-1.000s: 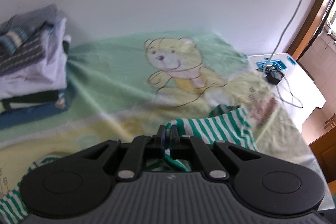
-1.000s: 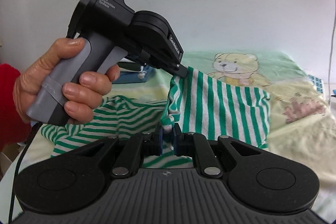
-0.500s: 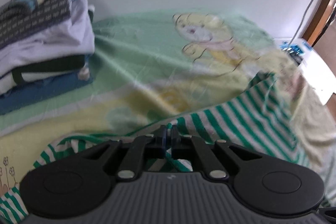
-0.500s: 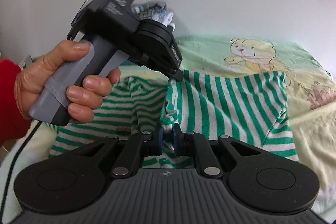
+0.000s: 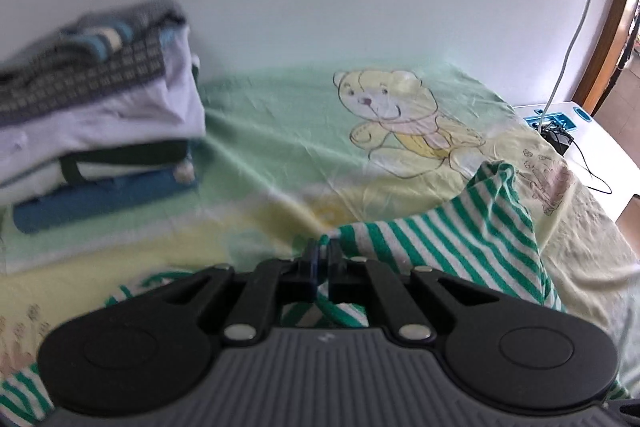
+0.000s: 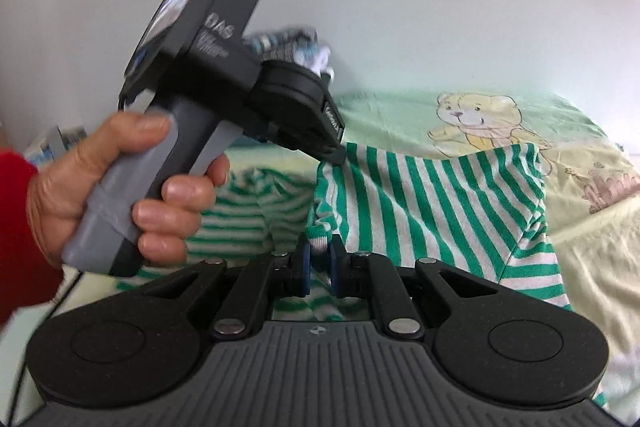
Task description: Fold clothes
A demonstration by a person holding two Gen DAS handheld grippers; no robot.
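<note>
The striped shirt (image 6: pixel 436 211), green and white, fills the middle of your right wrist view, lifted off the bed sheet (image 6: pixel 592 247) with one edge stretched between your two tools. Your right gripper (image 6: pixel 319 261), low in the centre of that frame, pinches a bunched, ribbed bit of the shirt's edge between its blue pads. Your left gripper (image 6: pixel 338 155) pinches the upper edge of the same shirt just above it, its jaws pressed together on the cloth; in the left wrist view that gripper (image 5: pixel 322 259) sits bottom centre with the shirt (image 5: pixel 460 243) rising to its right. Your left hand (image 6: pixel 120 183), in a red sleeve, grips the tool's grey handle at the left of the right wrist view. A stack of folded clothes (image 5: pixel 92 115) stands on the sheet in the upper left of the left wrist view, well apart from the shirt, and a printed bear (image 5: pixel 400 115) lies behind it.
</note>
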